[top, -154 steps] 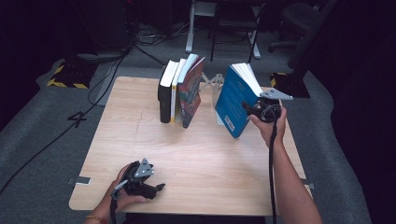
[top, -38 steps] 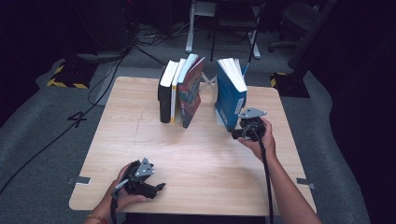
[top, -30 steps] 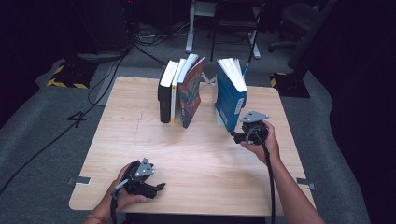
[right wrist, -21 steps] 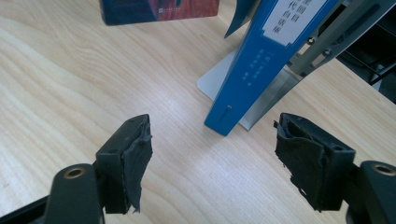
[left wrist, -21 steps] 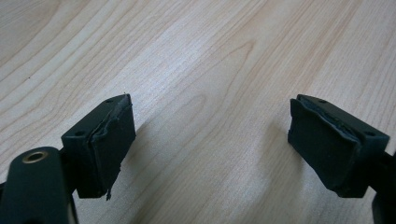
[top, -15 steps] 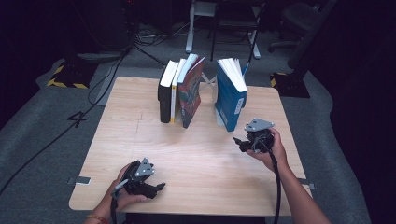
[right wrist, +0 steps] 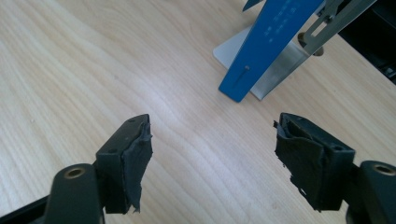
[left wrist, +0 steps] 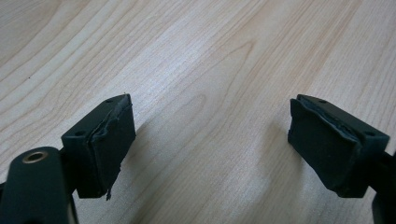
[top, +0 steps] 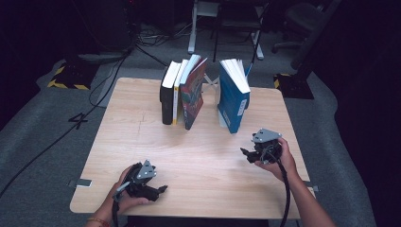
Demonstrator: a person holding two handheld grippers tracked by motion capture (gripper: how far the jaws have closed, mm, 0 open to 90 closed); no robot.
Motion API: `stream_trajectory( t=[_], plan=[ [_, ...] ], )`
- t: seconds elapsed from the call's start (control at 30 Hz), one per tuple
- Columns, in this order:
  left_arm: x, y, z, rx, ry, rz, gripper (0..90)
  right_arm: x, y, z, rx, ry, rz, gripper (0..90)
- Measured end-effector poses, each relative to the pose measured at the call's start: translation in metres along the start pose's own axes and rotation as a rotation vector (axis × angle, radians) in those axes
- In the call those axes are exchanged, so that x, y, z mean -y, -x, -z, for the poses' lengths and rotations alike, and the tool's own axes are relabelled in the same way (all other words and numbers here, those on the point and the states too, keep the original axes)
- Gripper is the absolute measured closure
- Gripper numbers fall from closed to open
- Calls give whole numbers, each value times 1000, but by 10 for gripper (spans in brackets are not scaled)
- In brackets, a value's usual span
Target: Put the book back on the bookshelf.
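Against the metal bookend [right wrist: 275,70], the blue book [top: 232,100] stands upright.

Both forearms at the bottom of the high view are bare of sleeves. The left gripper [top: 158,189] and right gripper [top: 245,153] are black, each topped by a grey three-cornered plate and trailing a black cable. A beaded bracelet [top: 97,221] circles the left wrist. The black jaw pads [right wrist: 137,161] look frayed, with brass-coloured screws behind them.
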State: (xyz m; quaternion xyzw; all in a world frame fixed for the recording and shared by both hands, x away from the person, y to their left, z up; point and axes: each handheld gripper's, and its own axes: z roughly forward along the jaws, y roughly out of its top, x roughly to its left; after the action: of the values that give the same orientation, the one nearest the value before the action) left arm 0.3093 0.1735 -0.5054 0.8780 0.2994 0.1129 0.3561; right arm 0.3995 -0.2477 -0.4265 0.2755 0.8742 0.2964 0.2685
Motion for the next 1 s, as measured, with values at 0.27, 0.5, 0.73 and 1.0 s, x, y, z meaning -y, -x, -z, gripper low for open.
stream_trajectory(
  t=[0.27,0.5,0.73,1.0],
  plan=[
    [0,0,0,0,0,0,149,14,-5,3,2,-13,23,269],
    [0,0,0,1,1,0,149,30,-8,7,-4,-6,19,264],
    [0,0,0,1,0,1,149,47,-11,9,-11,-17,28,262],
    [0,0,0,1,0,1,149,68,-16,17,-21,-16,39,252]
  ],
)
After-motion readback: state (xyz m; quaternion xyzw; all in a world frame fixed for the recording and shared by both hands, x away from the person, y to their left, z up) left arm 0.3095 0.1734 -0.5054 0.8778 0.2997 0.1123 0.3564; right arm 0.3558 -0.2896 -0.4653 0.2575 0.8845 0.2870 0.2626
